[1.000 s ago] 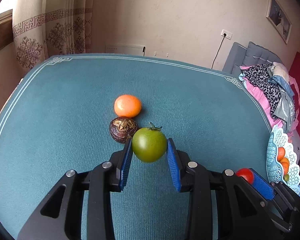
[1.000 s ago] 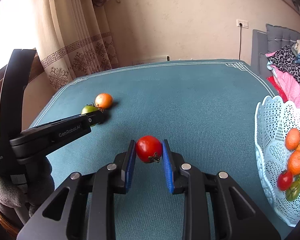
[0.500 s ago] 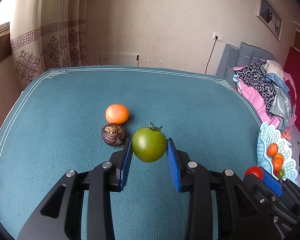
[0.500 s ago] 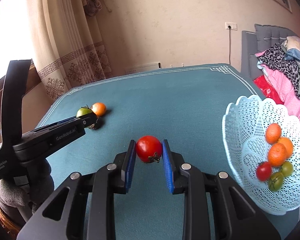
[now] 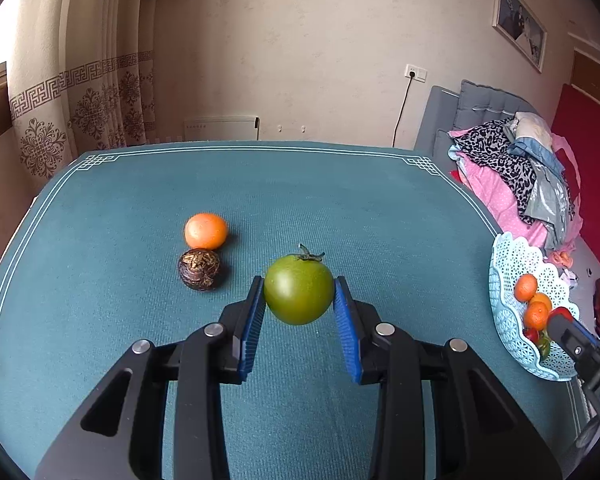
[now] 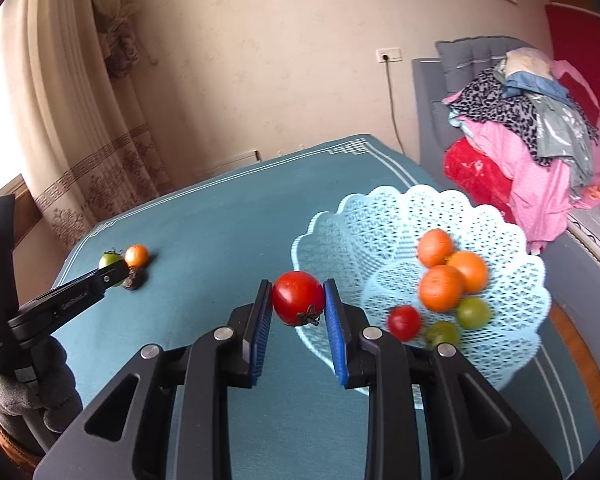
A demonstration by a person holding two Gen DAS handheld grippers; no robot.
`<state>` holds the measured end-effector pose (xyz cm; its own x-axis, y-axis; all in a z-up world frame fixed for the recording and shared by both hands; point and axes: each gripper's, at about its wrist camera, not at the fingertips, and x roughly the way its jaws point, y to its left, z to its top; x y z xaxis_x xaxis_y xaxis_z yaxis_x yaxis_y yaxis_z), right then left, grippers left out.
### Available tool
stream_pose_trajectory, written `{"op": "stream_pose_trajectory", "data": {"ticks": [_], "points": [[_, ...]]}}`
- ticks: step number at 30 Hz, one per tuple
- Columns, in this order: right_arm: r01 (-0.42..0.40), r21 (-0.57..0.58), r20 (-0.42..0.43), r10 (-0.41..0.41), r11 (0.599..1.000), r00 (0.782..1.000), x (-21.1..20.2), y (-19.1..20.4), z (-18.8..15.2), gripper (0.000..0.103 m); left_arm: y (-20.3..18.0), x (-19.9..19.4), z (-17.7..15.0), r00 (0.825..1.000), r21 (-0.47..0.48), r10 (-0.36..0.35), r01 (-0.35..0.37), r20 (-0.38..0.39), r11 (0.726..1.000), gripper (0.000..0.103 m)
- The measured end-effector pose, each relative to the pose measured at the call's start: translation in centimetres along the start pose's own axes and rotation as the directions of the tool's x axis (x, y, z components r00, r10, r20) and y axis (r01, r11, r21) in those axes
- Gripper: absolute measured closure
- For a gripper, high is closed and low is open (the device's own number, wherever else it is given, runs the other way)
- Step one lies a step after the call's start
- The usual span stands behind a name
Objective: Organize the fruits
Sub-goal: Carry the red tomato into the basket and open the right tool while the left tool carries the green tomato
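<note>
- Blue-padded left gripper (image 5: 299, 300) pinches a green tomato (image 5: 299, 294) between its two pads, stem up, lifted above the teal tablecloth (image 5: 340, 208).
- On the cloth to the left of it lie a mandarin (image 5: 206, 231) and, just in front and touching it, a dark brown wrinkled fruit (image 5: 199, 269).
- Right gripper (image 6: 297, 304) clamps a red tomato (image 6: 298, 297), stem turned toward the camera, held at the near left rim of the pale blue lattice basket (image 6: 380, 216).
- Inside the basket sit three mandarins (image 6: 441, 288), a small red tomato (image 6: 404, 322) and two green tomatoes (image 6: 473, 312), clustered together.
- The basket rests at the table's right edge, well apart from the loose fruit.
- Behind it, piled clothes (image 6: 532, 128) cover a grey sofa.
</note>
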<state>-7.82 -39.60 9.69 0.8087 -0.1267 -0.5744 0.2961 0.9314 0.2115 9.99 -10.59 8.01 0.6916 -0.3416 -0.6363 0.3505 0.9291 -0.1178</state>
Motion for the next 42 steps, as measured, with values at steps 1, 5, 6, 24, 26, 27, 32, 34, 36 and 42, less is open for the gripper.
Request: {"op": "stream_pose_trajectory", "data": {"ticks": [1, 5, 6, 24, 26, 27, 32, 34, 36, 42], "points": [[0.008, 0.005, 0.001, -0.008, 1.0, 1.0, 0.0, -0.4, 0.0, 0.077, -0.1, -0.1, 0.0, 1.0, 0.003, -0.001, 0.001, 0.001, 1.0, 0.068], [0.05, 0.03, -0.013, -0.049, 0.998, 0.999, 0.0, -2.1, -0.6, 0.076, -0.8, -0.3, -0.3, 1.0, 0.018, -0.008, 0.008, 0.004, 1.0, 0.068], [0.057, 0.037, -0.019, -0.057, 0.998, 0.998, 0.0, -2.6, -0.8, 0.076, -0.9, -0.4, -0.3, 1.0, 0.021, -0.01, 0.01, 0.005, 1.0, 0.068], [0.046, 0.094, -0.001, -0.046, 0.994, 0.999, -1.6, -5.9, -2.2, 0.058, -4.8, -2.1, -1.9, 1.0, 0.099, -0.026, 0.025, 0.007, 0.995, 0.068], [0.046, 0.094, 0.006, -0.047, 0.995, 0.999, -1.8, -6.2, -2.2, 0.056, -5.7, -2.3, -2.0, 0.999, 0.111, -0.035, 0.034, 0.008, 0.993, 0.068], [0.05, 0.091, 0.017, -0.052, 0.995, 0.999, -2.1, -6.3, -2.2, 0.052, -6.3, -2.4, -2.0, 0.999, 0.119, -0.042, 0.041, 0.007, 0.992, 0.068], [0.072, 0.075, 0.049, -0.076, 0.995, 0.996, -3.0, -7.1, -2.4, 0.049, -9.5, -2.8, -2.3, 0.996, 0.169, -0.088, 0.086, 0.001, 0.982, 0.068], [0.074, 0.076, 0.051, -0.078, 0.994, 0.996, -3.2, -7.6, -2.4, 0.048, -10.7, -2.8, -2.4, 0.994, 0.186, -0.11, 0.109, -0.006, 0.977, 0.068], [0.082, 0.073, 0.054, -0.086, 0.994, 0.995, -3.3, -8.1, -2.5, 0.048, -12.1, -2.9, -2.5, 0.991, 0.204, -0.134, 0.134, -0.013, 0.97, 0.068], [0.103, 0.093, 0.076, -0.11, 0.99, 0.991, -4.2, -9.7, -2.5, 0.048, -15.8, -3.2, -2.9, 0.977, 0.25, -0.211, 0.213, -0.033, 0.945, 0.068]]}}
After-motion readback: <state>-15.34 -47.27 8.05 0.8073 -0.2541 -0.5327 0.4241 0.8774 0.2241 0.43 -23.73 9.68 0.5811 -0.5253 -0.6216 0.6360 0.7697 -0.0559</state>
